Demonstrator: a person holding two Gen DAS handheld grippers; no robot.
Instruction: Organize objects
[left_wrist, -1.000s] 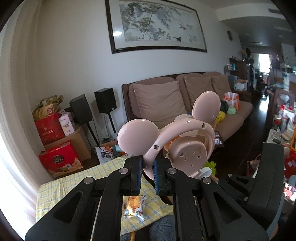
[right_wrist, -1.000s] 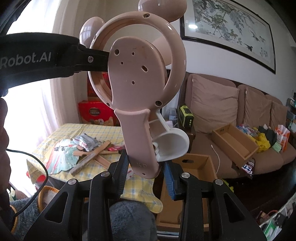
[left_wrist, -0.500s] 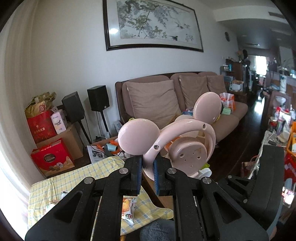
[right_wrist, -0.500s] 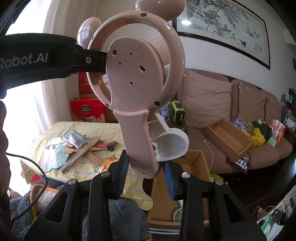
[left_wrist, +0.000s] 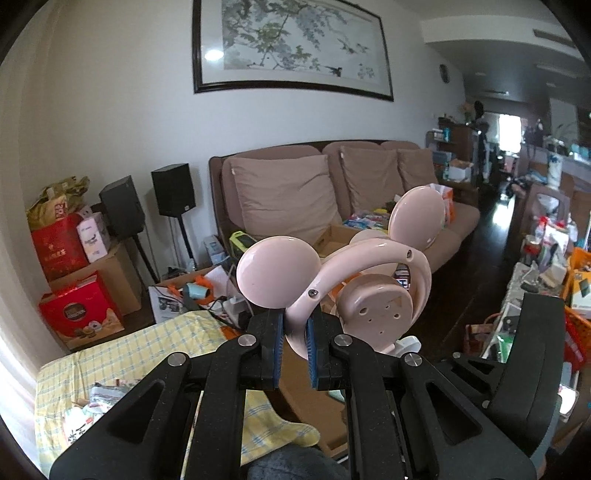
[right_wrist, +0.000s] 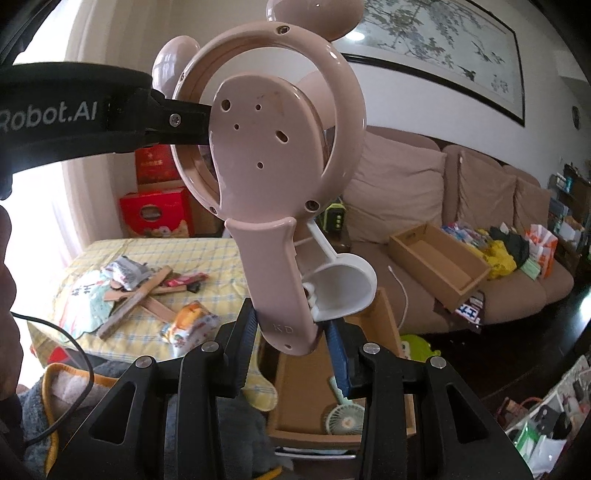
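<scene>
Both grippers clamp the pink fan (right_wrist: 273, 155): left gripper (left_wrist: 294, 345) on its ring, right gripper (right_wrist: 291, 347) on its handle. Lower it level into the wooden box (right_wrist: 295, 384) below, probably beside the small green fan (right_wrist: 343, 417).

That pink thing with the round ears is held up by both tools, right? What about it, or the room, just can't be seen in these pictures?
- Pink handheld fan: its front and blades face away in both wrist views; only the back shell shows.
- Wooden box below it: the right gripper and the fan's handle cover most of its inside; only a small green fan peeks out.
- Far hallway, left wrist view: too small and dark to tell.
</scene>
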